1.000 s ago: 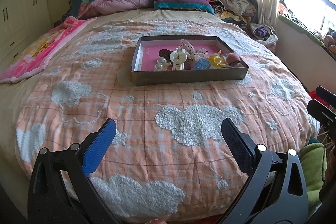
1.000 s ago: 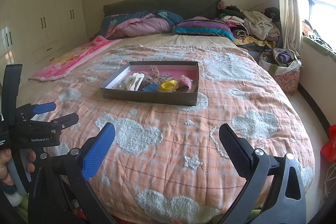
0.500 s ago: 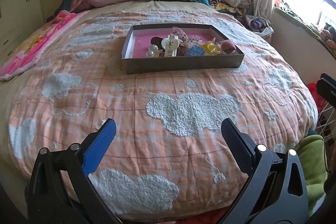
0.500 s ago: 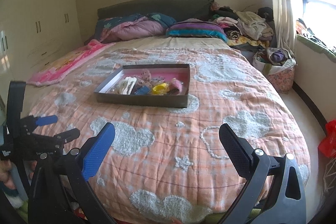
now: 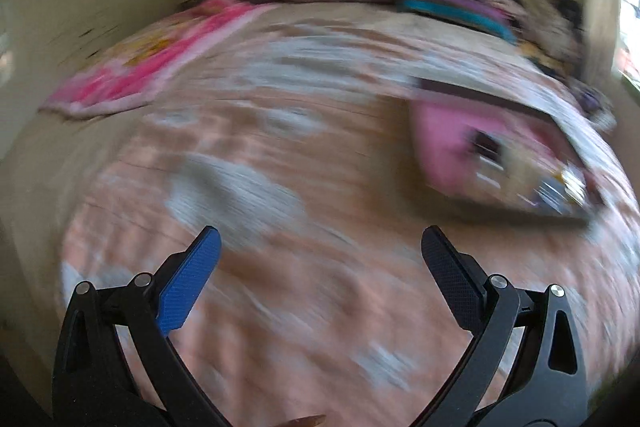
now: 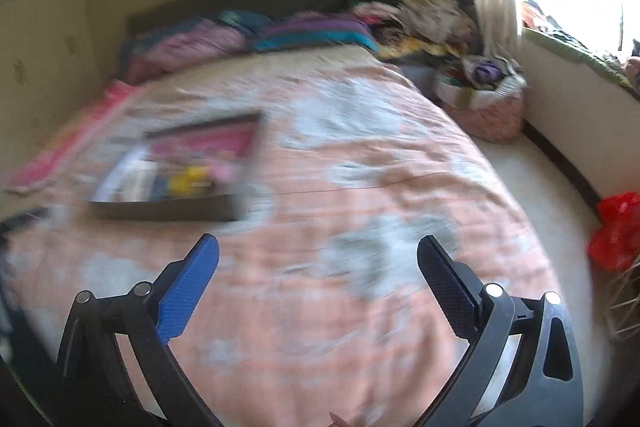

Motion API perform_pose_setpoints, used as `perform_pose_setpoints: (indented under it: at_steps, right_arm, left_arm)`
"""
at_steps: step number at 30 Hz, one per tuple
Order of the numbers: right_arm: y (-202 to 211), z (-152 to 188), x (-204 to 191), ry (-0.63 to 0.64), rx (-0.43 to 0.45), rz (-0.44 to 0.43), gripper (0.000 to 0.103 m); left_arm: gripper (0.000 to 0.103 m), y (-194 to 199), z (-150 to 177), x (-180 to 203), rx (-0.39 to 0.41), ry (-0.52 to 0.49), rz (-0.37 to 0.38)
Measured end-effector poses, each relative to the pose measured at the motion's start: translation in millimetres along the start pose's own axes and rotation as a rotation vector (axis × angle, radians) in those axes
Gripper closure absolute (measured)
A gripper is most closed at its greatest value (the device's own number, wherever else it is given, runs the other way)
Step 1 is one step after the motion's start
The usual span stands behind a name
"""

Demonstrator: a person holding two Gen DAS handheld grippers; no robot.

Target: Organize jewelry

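The peach checked quilt with white clouds (image 6: 360, 187) fills both my blurred views. On it sits the shallow grey jewelry tray with pink lining (image 5: 452, 147), well ahead. My left gripper (image 5: 320, 251) and right gripper (image 6: 318, 255) are spread wide, holding nothing.

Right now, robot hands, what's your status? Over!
Left gripper open, empty. Right gripper open, empty. Jewelry tray on the bedspread, ahead, untouched. Both views blurred; nothing seen blocking.

The tray (image 6: 168, 209) lies on the bed (image 6: 360, 187), pillows (image 6: 312, 31) behind it.
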State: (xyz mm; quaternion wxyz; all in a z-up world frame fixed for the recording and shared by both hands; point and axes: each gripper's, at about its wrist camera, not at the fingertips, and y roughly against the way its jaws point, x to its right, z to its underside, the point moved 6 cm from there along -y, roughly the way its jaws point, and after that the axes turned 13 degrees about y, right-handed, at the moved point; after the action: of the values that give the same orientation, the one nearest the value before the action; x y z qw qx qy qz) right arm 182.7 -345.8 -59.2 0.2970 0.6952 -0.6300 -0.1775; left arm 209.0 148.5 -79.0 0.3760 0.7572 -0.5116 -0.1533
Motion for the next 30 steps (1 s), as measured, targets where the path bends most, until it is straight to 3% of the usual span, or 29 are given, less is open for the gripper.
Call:
perform_pose_setpoints:
  at_steps: [5,8,10,11,13,17,30]
  right_arm:
    - [-99,-2,70,0.006,-0.13,0.118,0.004]
    - [-141,3,98,-0.067,-0.185,0.093,0.004]
    - [-181,26,112,-0.106,-0.311,0.079,0.004]
    - [-188,32,114,-0.117,-0.286,0.056,0.004]
    - [-182,32,114,-0.118,-0.219,0.066,0.004]
    - [-185,31,108,-0.078,-0.244,0.105,0.004]
    - [-186,32,108,-0.086,-0.242,0.099,0.004]
  left_arm:
    - [0.009,-62,-55,-68,0.011,0.132,-0.143]
    - [0.009,-101,-68,-102,0.02,0.157,-0.257]
    - [0.009,-126,-64,-119,0.017,0.149,-0.343]
    - [0.008,-139,-58,-124,-0.009,0.143,-0.357]
    - [0.008,-146,-53,-130,-0.021,0.175,-0.318]
    - [0.008,-139,-53,-130,-0.015,0.167,-0.33]
    - [0.008,-143,-54,-133,-0.028,0.194,-0.299]
